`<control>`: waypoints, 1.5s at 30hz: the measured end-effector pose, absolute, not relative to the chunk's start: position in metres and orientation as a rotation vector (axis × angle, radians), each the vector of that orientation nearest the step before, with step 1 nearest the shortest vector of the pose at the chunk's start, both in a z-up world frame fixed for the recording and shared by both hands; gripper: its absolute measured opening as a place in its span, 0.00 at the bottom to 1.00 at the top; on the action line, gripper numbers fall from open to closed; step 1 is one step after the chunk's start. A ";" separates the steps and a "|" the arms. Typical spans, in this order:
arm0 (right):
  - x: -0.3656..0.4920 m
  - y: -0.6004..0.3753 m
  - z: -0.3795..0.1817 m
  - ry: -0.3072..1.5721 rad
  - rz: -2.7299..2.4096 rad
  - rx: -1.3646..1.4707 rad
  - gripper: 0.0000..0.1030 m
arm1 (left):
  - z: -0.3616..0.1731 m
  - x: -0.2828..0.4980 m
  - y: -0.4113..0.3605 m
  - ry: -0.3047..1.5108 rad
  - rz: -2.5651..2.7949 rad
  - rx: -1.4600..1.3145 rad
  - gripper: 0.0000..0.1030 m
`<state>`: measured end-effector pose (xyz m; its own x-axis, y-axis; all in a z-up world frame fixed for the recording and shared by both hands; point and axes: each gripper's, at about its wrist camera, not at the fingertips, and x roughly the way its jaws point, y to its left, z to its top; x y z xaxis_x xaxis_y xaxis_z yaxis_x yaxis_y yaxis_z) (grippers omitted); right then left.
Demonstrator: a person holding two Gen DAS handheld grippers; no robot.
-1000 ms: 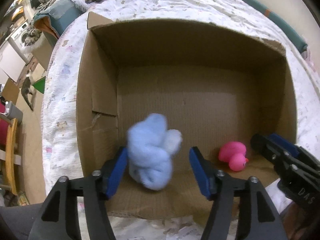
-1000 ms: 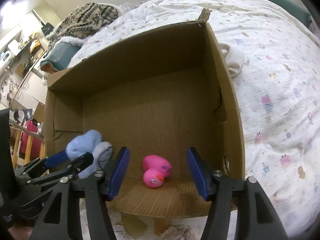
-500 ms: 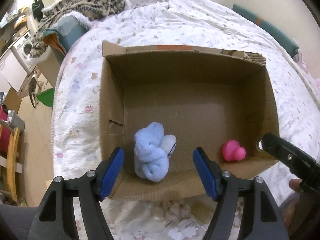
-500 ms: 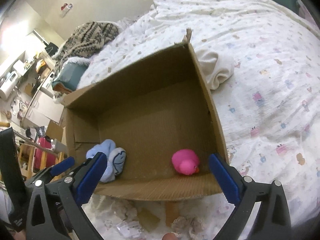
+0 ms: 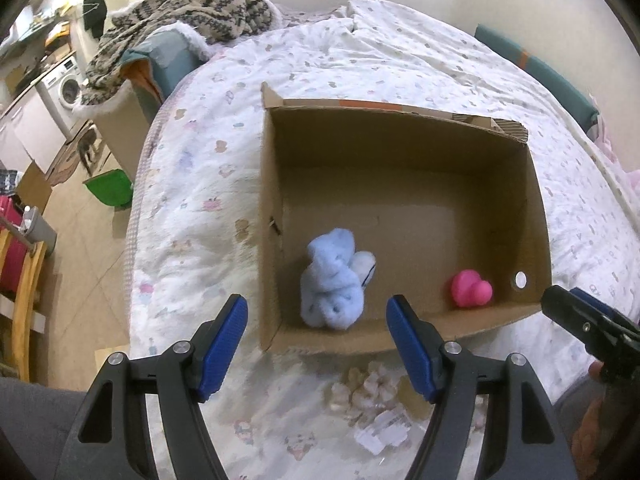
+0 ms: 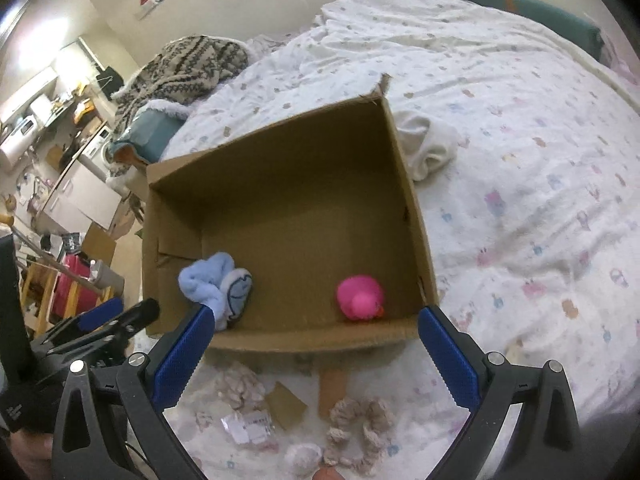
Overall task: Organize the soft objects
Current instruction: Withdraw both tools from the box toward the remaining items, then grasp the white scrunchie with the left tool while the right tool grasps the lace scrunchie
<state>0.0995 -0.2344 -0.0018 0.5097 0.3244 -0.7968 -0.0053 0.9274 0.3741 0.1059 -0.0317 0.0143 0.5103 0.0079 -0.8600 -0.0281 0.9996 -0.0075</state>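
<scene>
with both my grippers, left [image 5: 316, 332] and right [image 6: 312, 340], spread and empty, scraps [image 6: 356, 420] near the box [image 6: 412, 200] wall may slip when pinched.

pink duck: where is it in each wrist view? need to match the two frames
Left wrist: pink duck sits right of centre, on the cardboard box floor near the box's right wall, beside the round hole.
Right wrist: the duck sits just below centre, on the box floor near the front wall, between the open tool fingers.
Shared landmark: the blue plush lies left of the duck in both views.
</scene>
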 end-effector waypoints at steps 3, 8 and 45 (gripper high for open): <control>0.092 -0.241 -0.008 1.034 0.153 0.330 1.00 | 0.015 0.096 -0.023 1.029 0.030 -0.037 0.67; 0.079 -0.253 -0.017 1.038 0.113 0.343 1.00 | 0.013 0.079 -0.012 1.022 0.035 -0.054 0.67; 0.065 -0.257 -0.063 1.243 0.137 0.475 0.90 | -0.097 0.089 -0.046 1.323 -0.161 -0.162 0.20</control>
<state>0.0650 -0.2568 -0.0633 0.3280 0.3532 -0.8762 0.1539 0.8951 0.4184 0.0895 -0.0465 -0.0968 0.2372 -0.2090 -0.9487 0.0247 0.9776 -0.2092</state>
